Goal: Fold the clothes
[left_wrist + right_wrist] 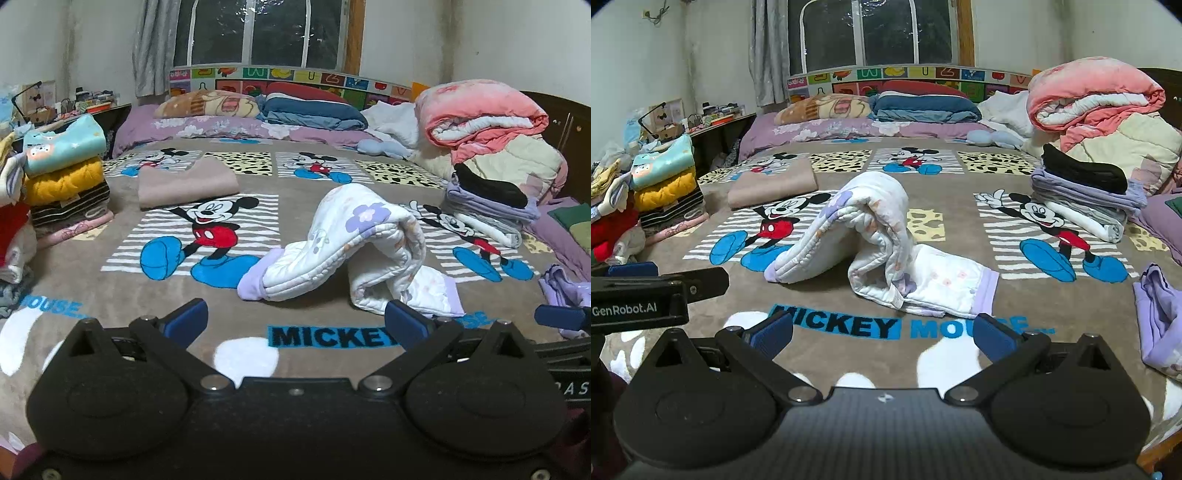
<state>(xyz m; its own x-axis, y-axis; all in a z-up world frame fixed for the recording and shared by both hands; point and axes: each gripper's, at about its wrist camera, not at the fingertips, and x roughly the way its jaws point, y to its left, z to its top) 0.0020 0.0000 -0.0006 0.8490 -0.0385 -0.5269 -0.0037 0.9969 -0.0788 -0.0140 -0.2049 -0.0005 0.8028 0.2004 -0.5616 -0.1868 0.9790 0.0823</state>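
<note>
A white quilted garment with lilac flowers and lilac cuffs point(354, 247) point(875, 251) lies humped in an arch on the Mickey Mouse blanket point(155, 354) point(849, 365), one end folded over the other. My left gripper point(295, 321) hovers open just short of it, nothing between its blue pads point(186, 321). My right gripper point(882, 332) is open too, its right pad point(991, 338) close to the garment's lilac cuff. In the right wrist view the left gripper's body point(646, 291) shows at the left edge.
A folded beige garment point(186, 181) lies further back. Folded stacks stand at the left point(66, 173) point(665, 184) and right point(487, 206) point(1086, 195). A loose lilac garment point(1160, 321) lies near the right. Pillows and rolled quilts point(484, 114) fill the headboard end.
</note>
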